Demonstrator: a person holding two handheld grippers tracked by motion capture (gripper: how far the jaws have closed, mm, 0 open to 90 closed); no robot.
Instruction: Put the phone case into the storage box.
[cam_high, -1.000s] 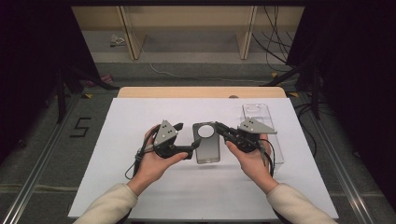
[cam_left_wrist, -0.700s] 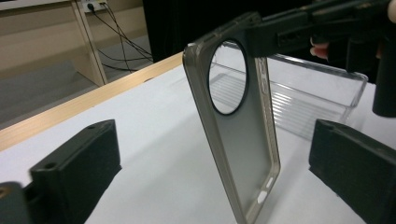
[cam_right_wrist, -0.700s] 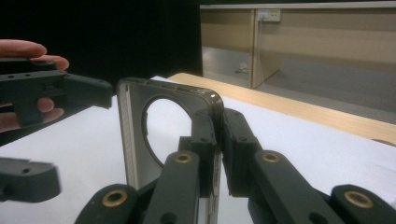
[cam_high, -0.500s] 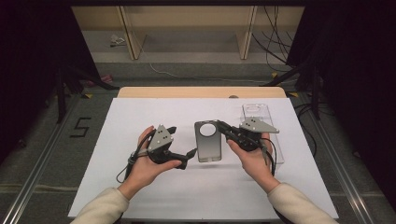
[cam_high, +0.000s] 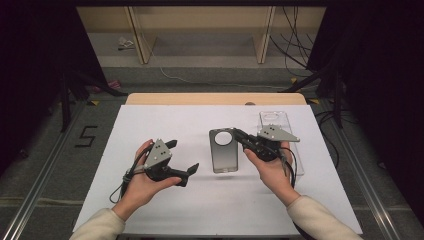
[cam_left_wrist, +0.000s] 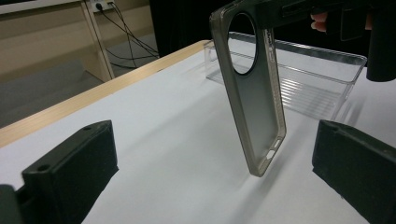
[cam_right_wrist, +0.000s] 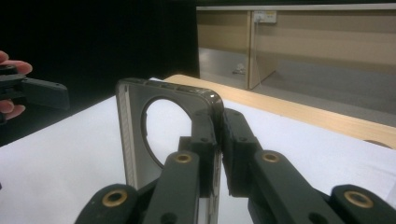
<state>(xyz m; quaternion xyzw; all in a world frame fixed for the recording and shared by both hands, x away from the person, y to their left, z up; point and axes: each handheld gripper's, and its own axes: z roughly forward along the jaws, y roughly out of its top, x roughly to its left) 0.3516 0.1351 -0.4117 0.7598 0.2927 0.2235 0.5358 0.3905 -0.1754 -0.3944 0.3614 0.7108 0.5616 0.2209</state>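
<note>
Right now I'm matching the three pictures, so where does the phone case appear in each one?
High view: phone case at table centre, pinched by the right gripper.
Left gripper view: upper middle, hanging tilted.
Right gripper view: left of centre, clamped.
Shared landmark: wooden table edge.

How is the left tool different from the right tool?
The left tool has its jaws wide open with nothing between them; the right tool is shut on the grey phone case. The left sits apart from the case; the right holds it up. Both are black and hand-held.
</note>
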